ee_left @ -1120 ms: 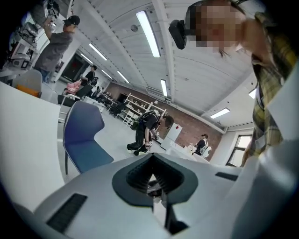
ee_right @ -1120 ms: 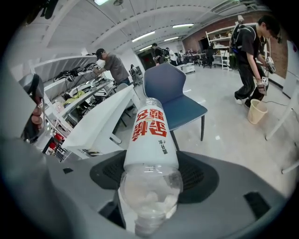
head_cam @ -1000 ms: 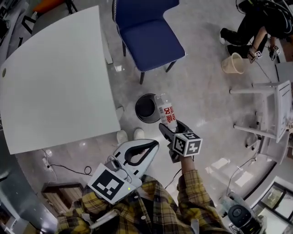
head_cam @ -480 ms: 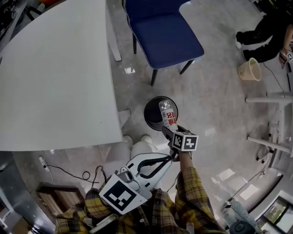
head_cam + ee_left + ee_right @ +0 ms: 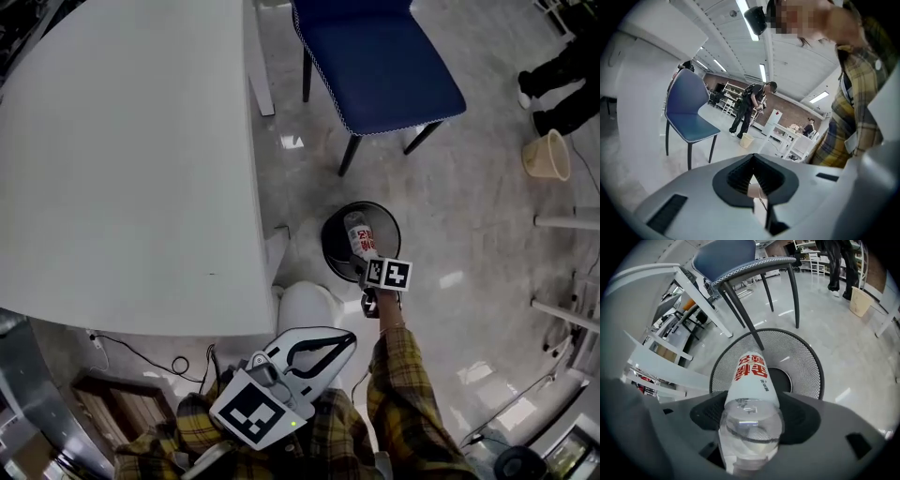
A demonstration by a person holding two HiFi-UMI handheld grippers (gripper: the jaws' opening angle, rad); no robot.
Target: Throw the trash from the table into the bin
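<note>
R gripper hangs right over the bin, fingers clamped round a clear plastic bottle w/ a red-lettered label, the bottle's far end pointing down into the mesh. The step in hand looks like the drop. I'd keep the bottle centred over the bin's mouth, not toward its rim, and part the fingers fully so it falls straight w/o clipping the edge.

L gripper sits back from the bin, close to the person's body, fingers closed together on nothing.

Head view shows both grippers at once, plus the white surface beside the bin; no trash I can spot on the part in view. Only the right gripper view looks inside the bin: mesh wall, dark base, seemingly empty. Left gripper view misses the bin altogether, catching just the blue chair and ppl beyond.
</note>
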